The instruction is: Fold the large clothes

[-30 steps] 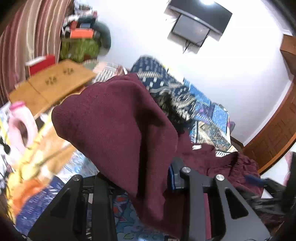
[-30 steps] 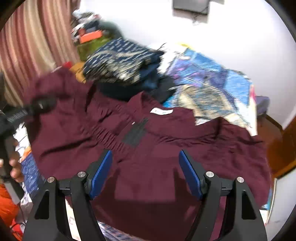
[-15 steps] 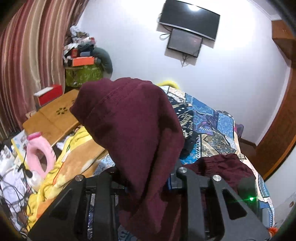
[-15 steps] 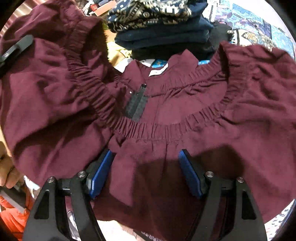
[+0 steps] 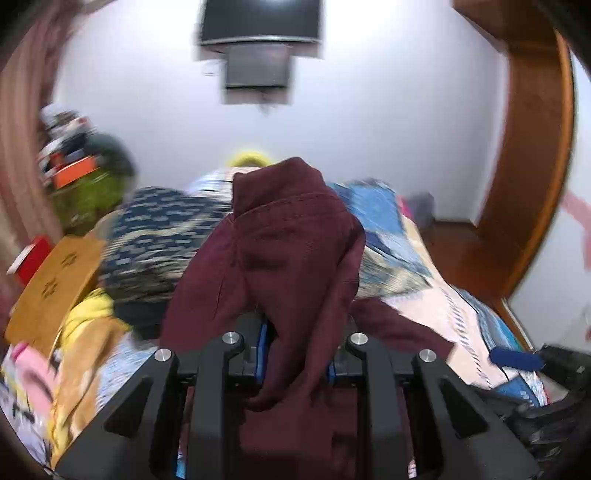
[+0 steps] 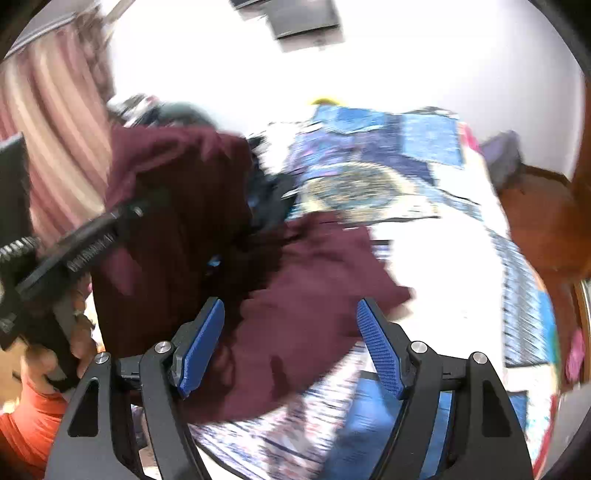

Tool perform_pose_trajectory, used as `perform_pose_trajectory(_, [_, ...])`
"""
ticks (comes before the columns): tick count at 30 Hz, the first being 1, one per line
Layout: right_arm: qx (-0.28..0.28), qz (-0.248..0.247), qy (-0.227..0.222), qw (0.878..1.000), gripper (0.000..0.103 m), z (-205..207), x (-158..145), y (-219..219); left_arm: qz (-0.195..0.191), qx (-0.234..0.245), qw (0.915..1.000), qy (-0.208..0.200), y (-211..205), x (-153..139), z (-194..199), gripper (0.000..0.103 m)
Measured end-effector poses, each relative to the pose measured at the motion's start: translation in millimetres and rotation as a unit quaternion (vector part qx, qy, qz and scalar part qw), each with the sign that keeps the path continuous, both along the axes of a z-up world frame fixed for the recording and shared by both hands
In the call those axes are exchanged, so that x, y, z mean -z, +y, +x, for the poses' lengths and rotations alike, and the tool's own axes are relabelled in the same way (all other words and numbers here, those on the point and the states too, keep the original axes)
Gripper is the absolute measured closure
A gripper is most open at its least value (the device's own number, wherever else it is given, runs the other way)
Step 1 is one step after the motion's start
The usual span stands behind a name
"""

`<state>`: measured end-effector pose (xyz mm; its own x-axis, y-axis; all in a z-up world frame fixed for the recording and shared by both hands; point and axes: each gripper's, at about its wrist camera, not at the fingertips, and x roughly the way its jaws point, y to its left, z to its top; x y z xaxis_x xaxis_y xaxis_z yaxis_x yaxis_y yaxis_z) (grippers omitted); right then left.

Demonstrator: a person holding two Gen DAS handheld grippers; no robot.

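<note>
A large maroon garment [image 5: 291, 251] is pinched in my left gripper [image 5: 297, 354], which is shut on a bunched fold that stands up in front of the lens. In the right wrist view the same maroon garment [image 6: 303, 295] hangs from the left gripper [image 6: 92, 236] at the left and trails down onto the patterned bedspread [image 6: 424, 206]. My right gripper [image 6: 291, 343] is open and empty, its blue pads [image 6: 378, 347] spread just above the lower part of the garment.
A stack of folded dark patterned clothes [image 5: 162, 229] lies on the bed at the left. A wooden board [image 5: 55, 280] and yellow cloth [image 5: 88, 314] are further left. A wooden door frame [image 5: 532, 184] stands at the right. A screen [image 5: 258, 22] hangs on the white wall.
My left gripper has lifted the held fold and swung to the right. My right gripper has pulled back from the spread garment, and both views have tilted up toward the wall.
</note>
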<state>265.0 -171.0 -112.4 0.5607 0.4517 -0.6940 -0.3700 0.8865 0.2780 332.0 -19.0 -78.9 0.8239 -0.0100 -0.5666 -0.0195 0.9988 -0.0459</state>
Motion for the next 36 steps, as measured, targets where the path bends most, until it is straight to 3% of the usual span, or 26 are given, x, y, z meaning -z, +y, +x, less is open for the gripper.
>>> perform_pose_trajectory(3, [0.043, 0.002, 0.002, 0.999, 0.032, 1.4, 2.5, -31.8, 0.012, 0.049, 0.9978, 0.044, -41.1, 21.3, 23.0, 0.081])
perform_pose_trajectory(9, [0.087, -0.014, 0.006, 0.996, 0.032, 8.5, 5.7, -69.1, 0.010, 0.106, 0.9849, 0.137, -74.7, 61.1, 38.6, 0.078])
perform_pose_trajectory(12, [0.091, -0.024, 0.004, 0.996, 0.032, 5.1, 1.6, -76.6, 0.007, 0.127, 0.9817, 0.142, -76.3, 60.8, 31.4, 0.060])
perform_pose_trajectory(14, [0.089, -0.026, 0.001, 0.996, 0.032, 2.3, -1.3, -77.0, -0.024, 0.150, 0.9772, 0.148, -71.3, 56.2, 25.1, 0.039])
perform_pose_trajectory(18, [0.073, -0.030, -0.009, 0.997, 0.032, -0.9, -10.5, -69.3, -0.038, 0.171, 0.9730, 0.150, -61.6, 40.6, 8.5, 0.037])
perform_pose_trajectory(20, [0.057, -0.034, -0.014, 0.998, 0.032, -0.2, -12.4, -60.8, -0.066, 0.180, 0.9696, 0.152, -44.7, 33.8, 2.4, 0.035])
perform_pose_trajectory(26, [0.000, -0.051, -0.031, 0.998, 0.032, 5.8, -26.3, -21.6, -0.102, 0.118, 0.9785, 0.135, 21.1, 19.1, -11.3, 0.034])
perform_pose_trajectory(30, [-0.035, -0.054, -0.029, 0.997, 0.032, 16.4, -28.0, 9.5, -0.087, 0.060, 0.9872, 0.119, 67.1, 19.1, -13.8, 0.026])
perform_pose_trajectory(36, [-0.070, -0.058, 0.010, 0.996, 0.032, 43.5, -10.9, 51.7, -0.092, 0.042, 0.9824, 0.157, 88.2, 52.1, -19.3, 0.025])
